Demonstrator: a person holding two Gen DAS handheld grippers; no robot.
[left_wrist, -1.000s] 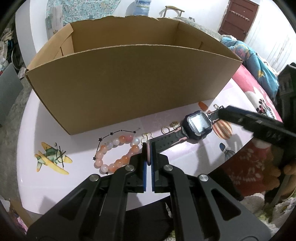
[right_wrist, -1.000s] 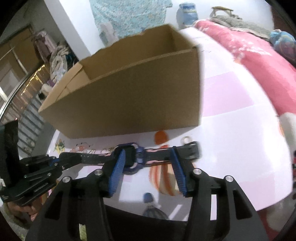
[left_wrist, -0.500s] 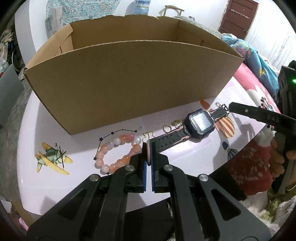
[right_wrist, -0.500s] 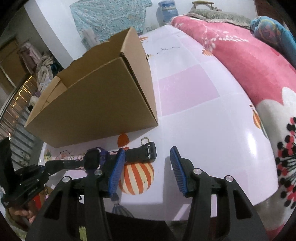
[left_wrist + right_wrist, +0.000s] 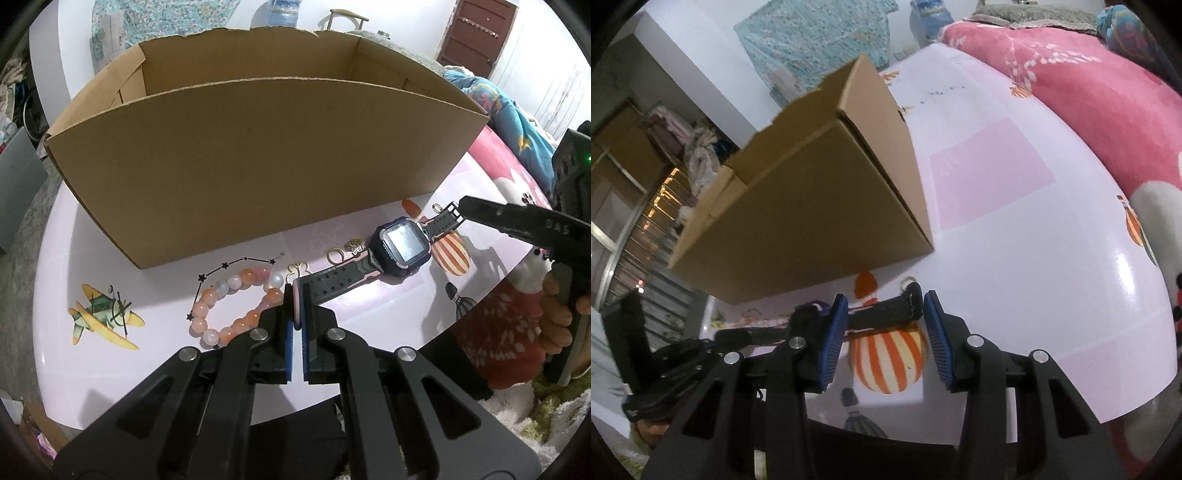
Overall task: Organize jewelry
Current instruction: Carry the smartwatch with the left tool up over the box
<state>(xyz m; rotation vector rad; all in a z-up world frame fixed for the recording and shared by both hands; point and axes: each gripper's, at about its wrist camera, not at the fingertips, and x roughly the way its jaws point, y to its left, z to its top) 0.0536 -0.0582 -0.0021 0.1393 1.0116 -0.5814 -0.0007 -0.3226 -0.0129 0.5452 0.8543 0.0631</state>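
Note:
A dark smartwatch (image 5: pixel 400 247) lies on the white and pink table (image 5: pixel 155 295) in front of the cardboard box (image 5: pixel 258 155). My left gripper (image 5: pixel 296 295) is shut on the end of its near strap. In the right wrist view, the far strap (image 5: pixel 882 309) runs across the gap of my right gripper (image 5: pixel 885 301). Its blue pads (image 5: pixel 833 339) are closing on that strap and do not clearly press it. The right gripper's tip (image 5: pixel 465 210) shows at the strap end in the left wrist view. A peach bead bracelet (image 5: pixel 236 306) lies left of my left gripper.
A thin black star chain (image 5: pixel 229 266) and small gold rings (image 5: pixel 335 254) lie between the bracelet and the box. The box (image 5: pixel 812 206) stands close behind the watch. A pink blanket (image 5: pixel 1100 96) borders the table's right side. A hand (image 5: pixel 557 317) holds the right gripper.
The right gripper has swung right along the watch, from over its body to the far strap end, and its jaws have narrowed. The left gripper and watch have stayed put.

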